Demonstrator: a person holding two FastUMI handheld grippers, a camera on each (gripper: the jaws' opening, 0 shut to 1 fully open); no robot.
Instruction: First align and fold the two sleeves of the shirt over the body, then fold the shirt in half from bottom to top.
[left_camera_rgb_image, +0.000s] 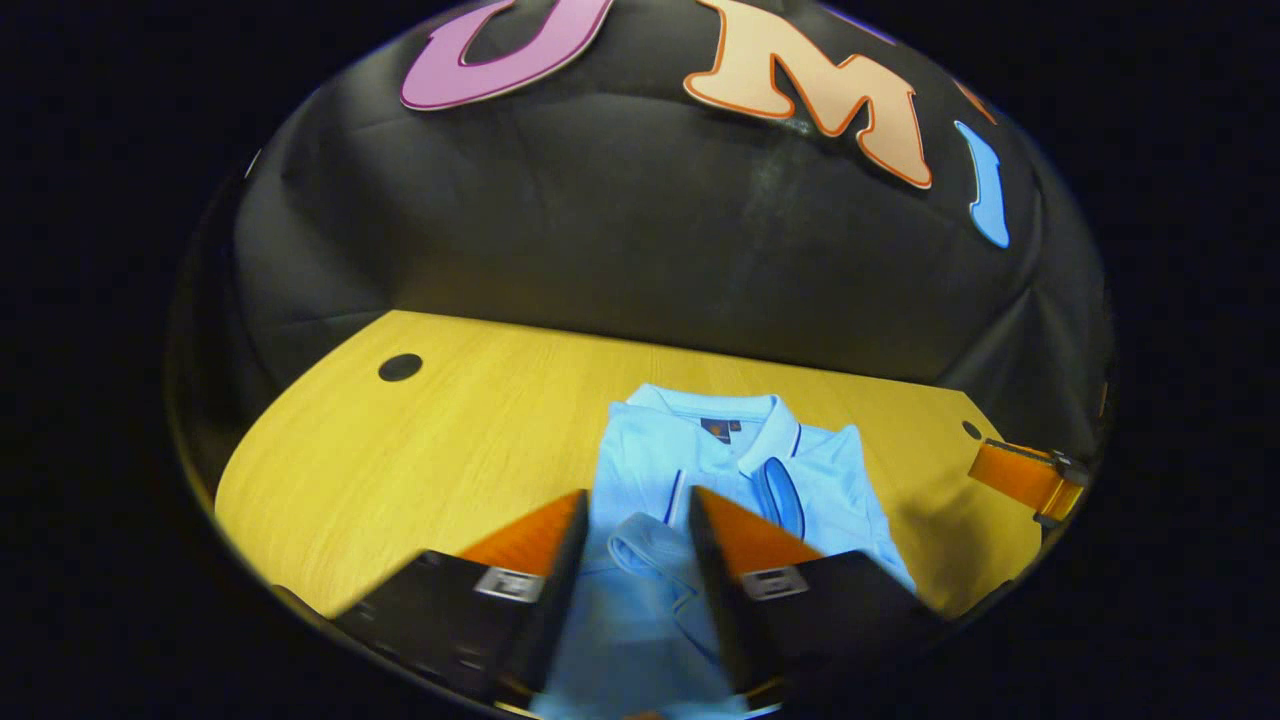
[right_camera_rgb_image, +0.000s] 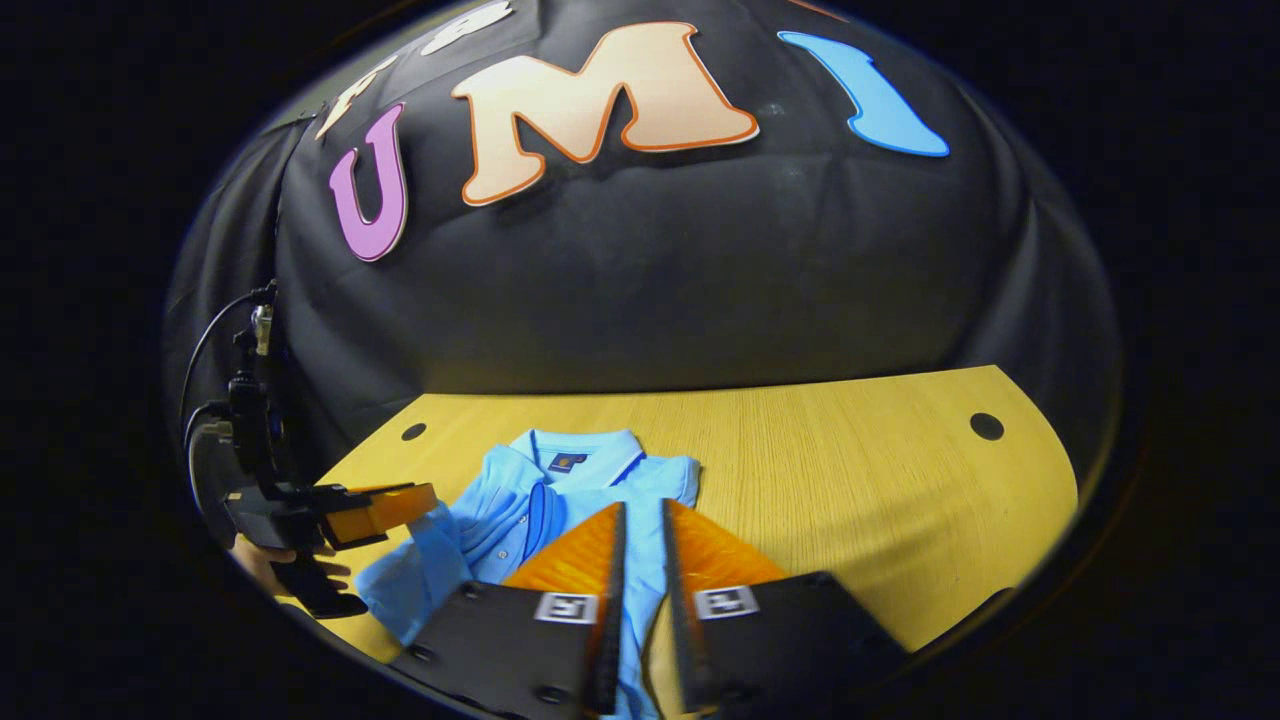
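The shirt (left_camera_rgb_image: 700, 470) lies flat on the table (left_camera_rgb_image: 420, 450), collar away from both grippers. The left gripper (left_camera_rgb_image: 638, 510) hangs over it, fingers spread, a sleeve cuff (left_camera_rgb_image: 645, 545) between them, untouched. The right gripper (right_camera_rgb_image: 641, 520) hangs over the shirt's right side, fingers narrowly parted, gripping nothing.

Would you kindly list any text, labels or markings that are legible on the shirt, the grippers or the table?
None can be read.
Shirt: the dark neck label inside the collar is too small and blurred.
Left gripper and right gripper: each finger bears a square black-and-white marker, a pattern rather than words.
Table: no markings visible.
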